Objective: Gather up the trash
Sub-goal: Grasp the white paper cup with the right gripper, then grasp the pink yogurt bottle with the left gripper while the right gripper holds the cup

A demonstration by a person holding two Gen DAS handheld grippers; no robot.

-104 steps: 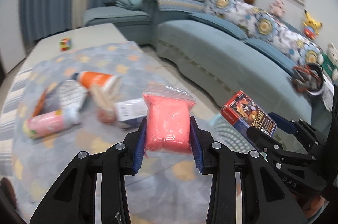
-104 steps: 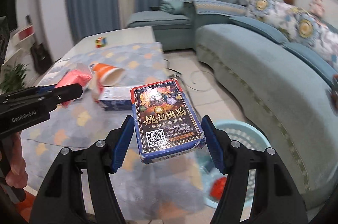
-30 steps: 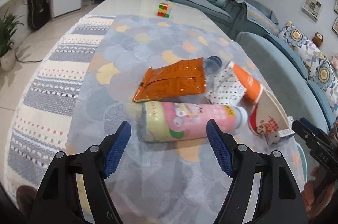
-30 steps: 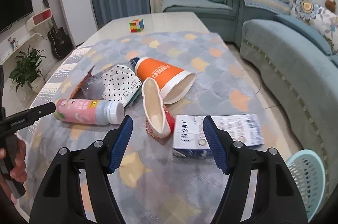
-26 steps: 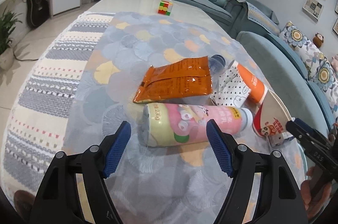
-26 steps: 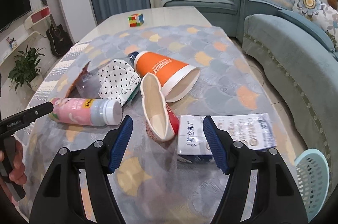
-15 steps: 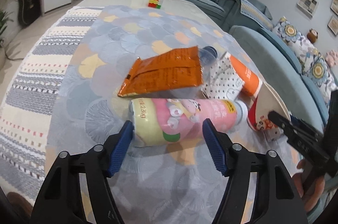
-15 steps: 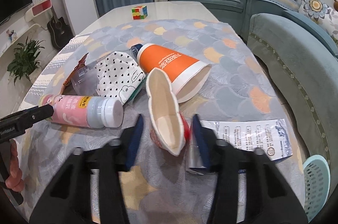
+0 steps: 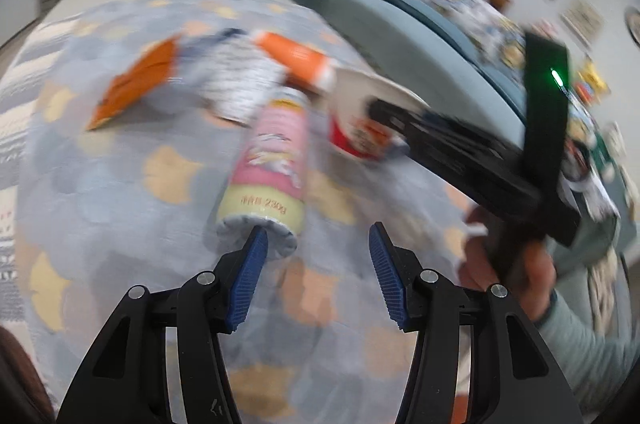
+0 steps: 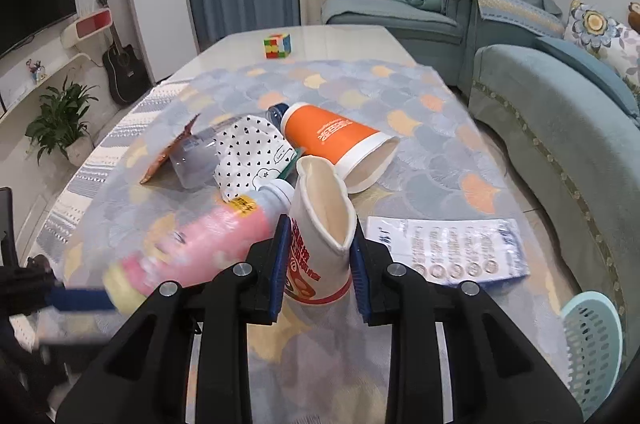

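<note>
My right gripper [image 10: 318, 264] is shut on a squashed red-and-white paper cup [image 10: 320, 224] on the table; the cup also shows in the left wrist view [image 9: 360, 128]. My left gripper [image 9: 316, 264] is open, its left fingertip at the base of a pink bottle [image 9: 272, 160] lying on the cloth; the bottle also shows in the right wrist view [image 10: 200, 244]. An orange paper cup [image 10: 332, 136], a dotted white wrapper [image 10: 248, 152], an orange snack bag [image 9: 136, 84] and a flattened white-blue carton [image 10: 452, 252] lie nearby.
A light blue basket [image 10: 592, 336] stands off the table's right edge. A Rubik's cube [image 10: 277, 45] sits at the table's far end. A teal sofa [image 10: 560, 112] runs along the right. The right gripper's body [image 9: 480, 160] crosses the left wrist view.
My right gripper has closed on the squashed paper cup. My left gripper has swung round fast to the pink bottle's base, and the bottle has turned; the left view is blurred.
</note>
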